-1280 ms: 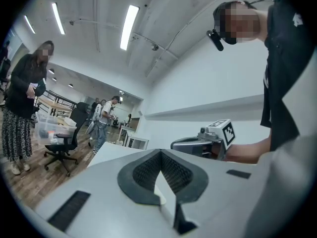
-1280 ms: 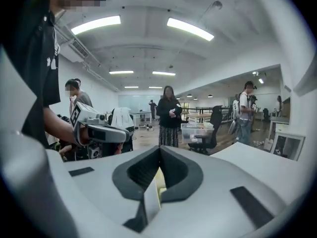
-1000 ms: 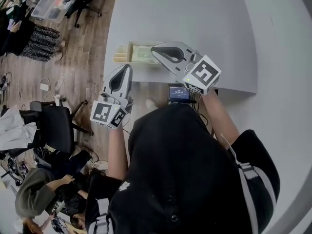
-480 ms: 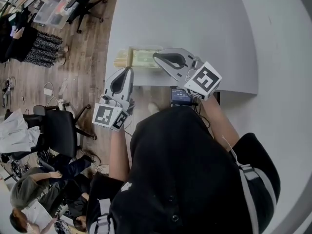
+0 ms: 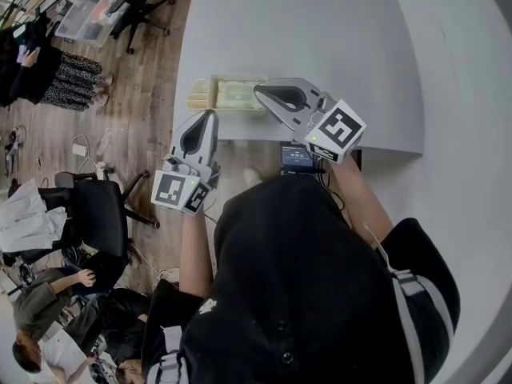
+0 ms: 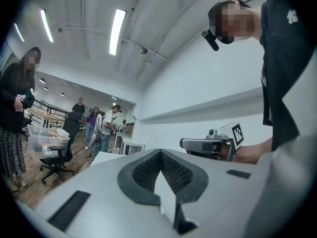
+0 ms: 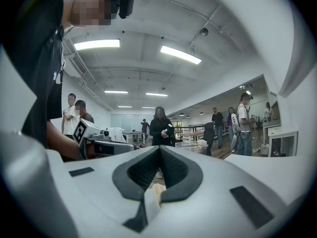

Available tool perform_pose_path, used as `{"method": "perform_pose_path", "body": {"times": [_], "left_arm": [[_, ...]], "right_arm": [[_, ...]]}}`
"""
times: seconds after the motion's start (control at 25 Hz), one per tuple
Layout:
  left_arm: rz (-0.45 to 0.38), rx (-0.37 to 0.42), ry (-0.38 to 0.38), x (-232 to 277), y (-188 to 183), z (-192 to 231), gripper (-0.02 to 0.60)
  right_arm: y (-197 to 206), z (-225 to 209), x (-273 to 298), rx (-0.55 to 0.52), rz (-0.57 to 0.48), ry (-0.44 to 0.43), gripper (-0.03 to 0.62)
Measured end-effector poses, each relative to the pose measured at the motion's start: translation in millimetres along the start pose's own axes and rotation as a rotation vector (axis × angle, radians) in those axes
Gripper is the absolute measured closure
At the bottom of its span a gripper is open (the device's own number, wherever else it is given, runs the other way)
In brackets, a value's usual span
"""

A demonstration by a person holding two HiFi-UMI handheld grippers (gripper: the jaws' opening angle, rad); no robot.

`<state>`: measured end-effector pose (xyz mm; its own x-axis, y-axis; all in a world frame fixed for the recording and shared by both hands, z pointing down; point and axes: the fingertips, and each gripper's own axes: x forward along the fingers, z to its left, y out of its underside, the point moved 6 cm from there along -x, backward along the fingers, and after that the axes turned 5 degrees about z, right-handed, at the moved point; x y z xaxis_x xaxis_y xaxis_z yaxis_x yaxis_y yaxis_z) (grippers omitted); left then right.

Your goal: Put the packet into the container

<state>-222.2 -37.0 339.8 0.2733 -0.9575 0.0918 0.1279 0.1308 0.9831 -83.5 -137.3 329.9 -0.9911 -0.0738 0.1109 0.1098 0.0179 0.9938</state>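
lying lengthwise along the table [image 5: 320, 38] edge, the container [image 5: 234, 94]; left gripper [image 5: 212, 114] and right gripper [image 5: 258, 87] fingers together (empty)

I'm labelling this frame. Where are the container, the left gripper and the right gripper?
container [image 5: 200, 94]: head view, its left end.
left gripper [image 5: 211, 113]: head view, between its fingertips.
right gripper [image 5: 258, 87]: head view, between its fingertips.

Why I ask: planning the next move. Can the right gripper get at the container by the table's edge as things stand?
Probably yes. The right gripper hangs just beside the container, and nothing shows between them. Its jaws are shut, so it would need to open them to grasp.
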Motion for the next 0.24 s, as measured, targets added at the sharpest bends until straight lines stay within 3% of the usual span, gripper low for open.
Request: {"method": "perform_pose_path", "body": {"times": [0.24], "left_arm": [[0.002,-0.001,-0.001,-0.8,-0.1,-0.3,0.581]], "right_arm": [[2.1,2.4,1.6,0.013,0.013,-0.001,0.572]]}}
